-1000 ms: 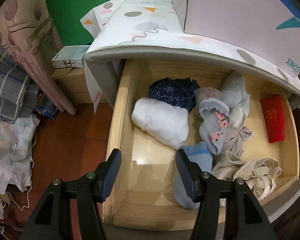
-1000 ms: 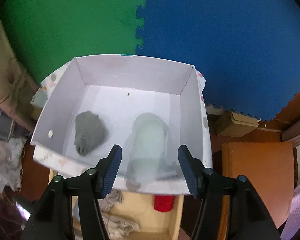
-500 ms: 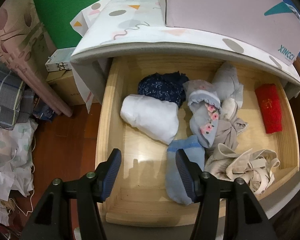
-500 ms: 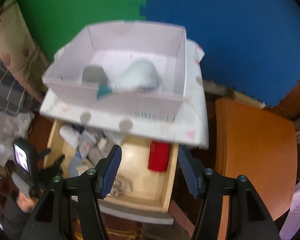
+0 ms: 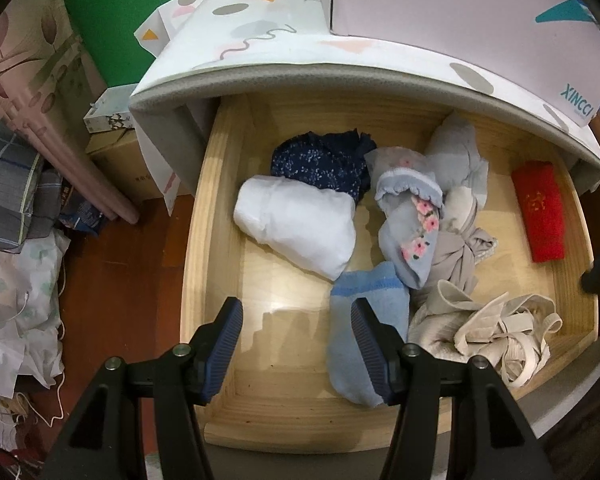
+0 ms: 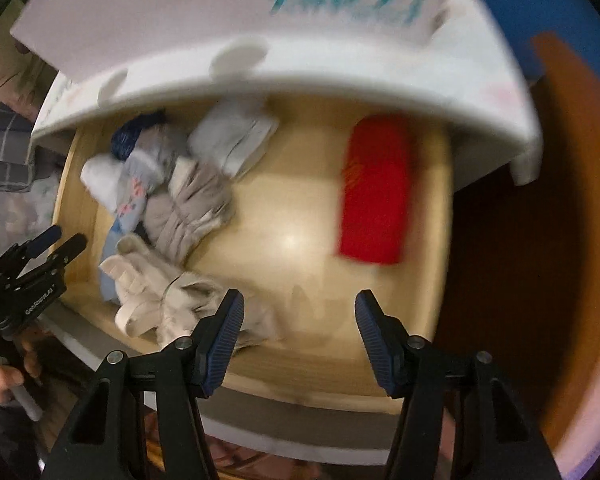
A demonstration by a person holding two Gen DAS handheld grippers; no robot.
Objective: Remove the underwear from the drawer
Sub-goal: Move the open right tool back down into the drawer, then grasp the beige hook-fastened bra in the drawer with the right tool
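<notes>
Both grippers, left [image 5: 296, 344] and right [image 6: 299, 334], hover empty over the drawer [image 5: 198, 216].

Green foam wall [image 5: 112, 8], red-brown wooden floor [image 5: 120, 280], cardboard box [image 5: 128, 164], piled fabrics [image 5: 12, 200]

Underwear pile [image 5: 412, 216] left in drawer [image 5: 204, 240]; folded piece [image 5: 540, 216] apart, right; box [image 5: 460, 12] on top.

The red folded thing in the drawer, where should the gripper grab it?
Across its narrow width, near the front end, coming straight down from above. The red folded piece lies flat and alone on the drawer floor, long sides free, with the open right gripper nearest it.
</notes>
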